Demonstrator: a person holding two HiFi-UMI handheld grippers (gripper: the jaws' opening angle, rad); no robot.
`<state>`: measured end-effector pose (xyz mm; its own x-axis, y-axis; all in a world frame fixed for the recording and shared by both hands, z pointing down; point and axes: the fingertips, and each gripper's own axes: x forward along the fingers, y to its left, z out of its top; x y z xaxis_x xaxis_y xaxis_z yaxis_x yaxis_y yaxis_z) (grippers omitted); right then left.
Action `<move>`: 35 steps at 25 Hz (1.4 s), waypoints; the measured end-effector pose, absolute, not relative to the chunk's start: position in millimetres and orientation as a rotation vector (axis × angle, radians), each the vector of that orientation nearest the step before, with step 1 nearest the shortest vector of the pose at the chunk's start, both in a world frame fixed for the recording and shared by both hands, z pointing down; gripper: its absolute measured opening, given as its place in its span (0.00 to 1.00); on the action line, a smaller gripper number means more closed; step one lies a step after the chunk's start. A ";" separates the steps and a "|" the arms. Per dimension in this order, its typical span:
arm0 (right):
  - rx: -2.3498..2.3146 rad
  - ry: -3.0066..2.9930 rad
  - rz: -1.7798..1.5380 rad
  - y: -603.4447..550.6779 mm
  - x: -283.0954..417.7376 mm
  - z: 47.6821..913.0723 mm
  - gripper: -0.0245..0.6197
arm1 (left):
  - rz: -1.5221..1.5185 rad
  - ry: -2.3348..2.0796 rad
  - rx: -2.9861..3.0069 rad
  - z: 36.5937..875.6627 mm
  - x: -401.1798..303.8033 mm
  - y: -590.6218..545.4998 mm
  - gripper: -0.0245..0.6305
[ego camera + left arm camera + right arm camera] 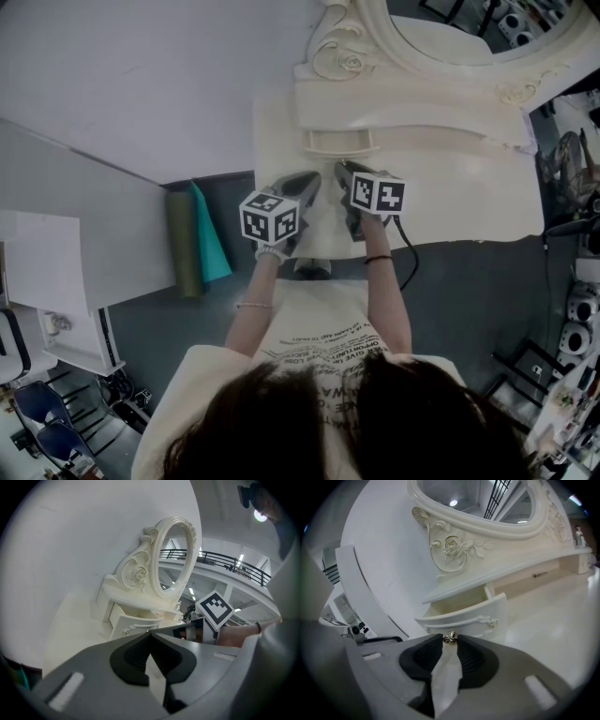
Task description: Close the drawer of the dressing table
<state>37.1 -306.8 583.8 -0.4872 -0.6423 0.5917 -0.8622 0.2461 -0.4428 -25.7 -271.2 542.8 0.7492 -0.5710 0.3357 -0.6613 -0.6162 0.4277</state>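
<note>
A small drawer [461, 613] of a cream dressing table [450, 187] stands pulled out from under the ledge below the oval mirror [450, 23], its inside bare and its curved front trimmed with a moulded garland. The front's long axis runs left to right across the person's body, so the way to shut it, as I judge it, is a straight push away from the person, toward the mirror. The drawer lies directly ahead of the right gripper [450, 640], which is the nearer of the two: its jaws stand only a little apart, with the tips closed on a small shiny metal knob [450, 637] low at the middle of the drawer front. The left gripper [149, 632] is just beside it, aimed at the same front from the left. Its jaw tips meet and nothing shows between them. From above, both grippers point up the frame at the drawer, close together, with a bare forearm behind each. Each gripper carries a cube [270, 217] with black-and-white square patterns and no words. The person's pale shirt [319, 342] has lines of dark capital print, too small and turned to read with confidence. To the left, two rolls [192, 246], one olive and one teal, lie on the dark floor.
</note>
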 end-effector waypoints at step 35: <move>1.360 -2.263 1.085 -335.6 37.4 581.3 0.20 | 0.201 -0.954 2.398 539.8 -24.9 -297.8 0.04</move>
